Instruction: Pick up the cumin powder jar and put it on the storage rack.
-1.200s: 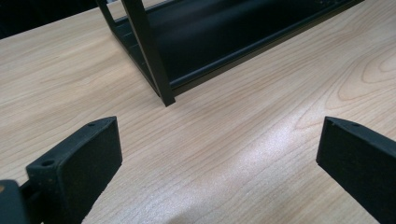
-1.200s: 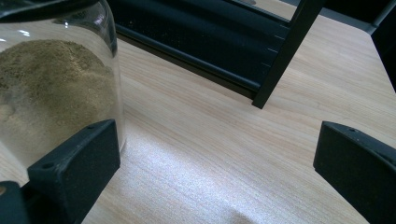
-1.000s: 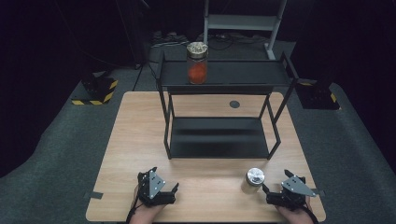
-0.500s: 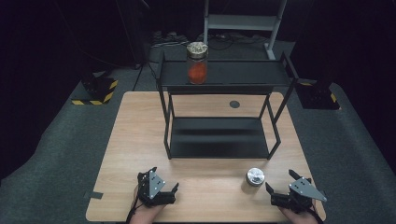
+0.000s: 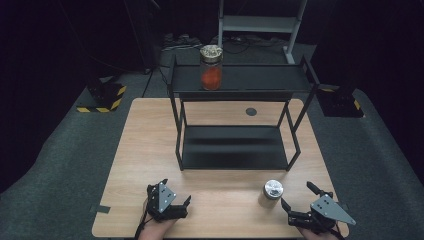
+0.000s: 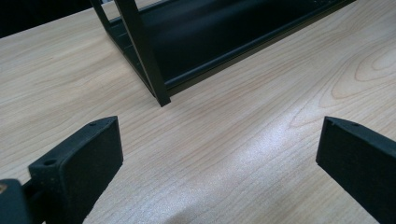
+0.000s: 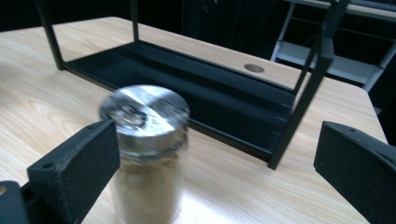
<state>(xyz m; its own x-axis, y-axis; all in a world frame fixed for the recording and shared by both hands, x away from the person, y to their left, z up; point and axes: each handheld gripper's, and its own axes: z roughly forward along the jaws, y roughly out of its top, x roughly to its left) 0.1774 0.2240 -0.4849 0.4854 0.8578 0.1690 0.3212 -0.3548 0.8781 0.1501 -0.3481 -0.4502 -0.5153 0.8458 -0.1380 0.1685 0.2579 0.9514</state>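
A small jar (image 5: 272,193) with a silver lid and tan contents stands on the wooden table (image 5: 150,145) near the front right. My right gripper (image 5: 296,194) is open just right of it; in the right gripper view the jar (image 7: 144,154) is blurred, close to the left jaw, touching neither. My left gripper (image 5: 176,191) stands open at the front left, over bare table (image 6: 219,135). A second jar (image 5: 211,67), with red contents and a gold lid, sits on the top tier of the black shelf (image 5: 250,82).
The shelf's lower tier (image 5: 235,145) is bare, and its front left leg (image 6: 149,60) stands just ahead of my left gripper. A round hole (image 5: 251,111) marks the table behind the shelf. Dark floor surrounds the table, with a metal stand (image 5: 260,22) beyond.
My right gripper has drifted slightly right and toward the near edge, turning a little. The silver-lidded jar and my left gripper have stayed put.
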